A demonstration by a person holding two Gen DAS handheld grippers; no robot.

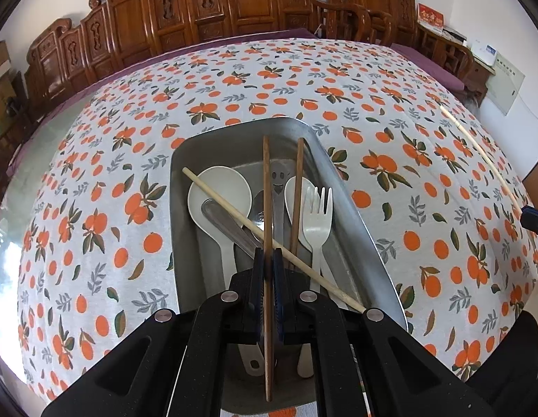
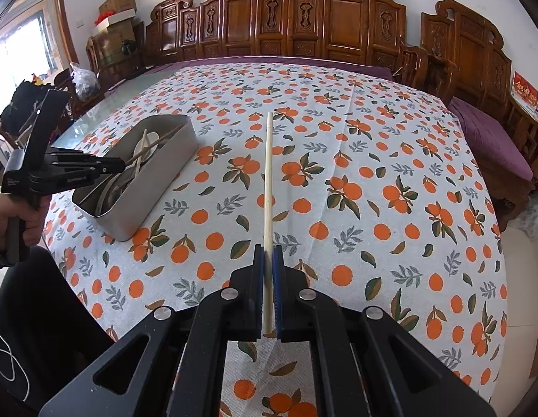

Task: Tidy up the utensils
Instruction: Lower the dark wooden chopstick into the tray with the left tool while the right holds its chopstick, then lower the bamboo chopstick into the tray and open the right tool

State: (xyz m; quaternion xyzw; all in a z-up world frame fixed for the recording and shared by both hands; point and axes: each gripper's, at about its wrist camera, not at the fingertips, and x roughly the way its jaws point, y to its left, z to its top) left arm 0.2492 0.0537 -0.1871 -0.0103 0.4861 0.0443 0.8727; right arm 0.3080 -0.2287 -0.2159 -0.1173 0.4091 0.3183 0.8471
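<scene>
My left gripper (image 1: 268, 255) is shut on a dark brown chopstick (image 1: 266, 187), held over the metal tray (image 1: 359, 215). Inside the tray lie a second brown chopstick (image 1: 297, 191), a pale chopstick (image 1: 220, 196) set crosswise, a white spoon (image 1: 230, 187), a white fork (image 1: 317, 215) and metal utensils (image 1: 277, 180). My right gripper (image 2: 268, 253) is shut on another pale chopstick (image 2: 268, 173), which points away from me above the tablecloth. In the right wrist view the left gripper (image 2: 121, 166) hovers over the near end of the tray (image 2: 164, 177), held by a hand (image 2: 11, 215).
The table wears a white cloth with an orange-fruit print (image 2: 373, 173), and a strip of bare glass (image 2: 105, 104) shows at its left. Carved wooden chairs (image 2: 303, 24) line the far side. A purple cushioned bench (image 2: 488, 139) stands to the right. Cardboard boxes (image 2: 117, 10) are stacked at the back left.
</scene>
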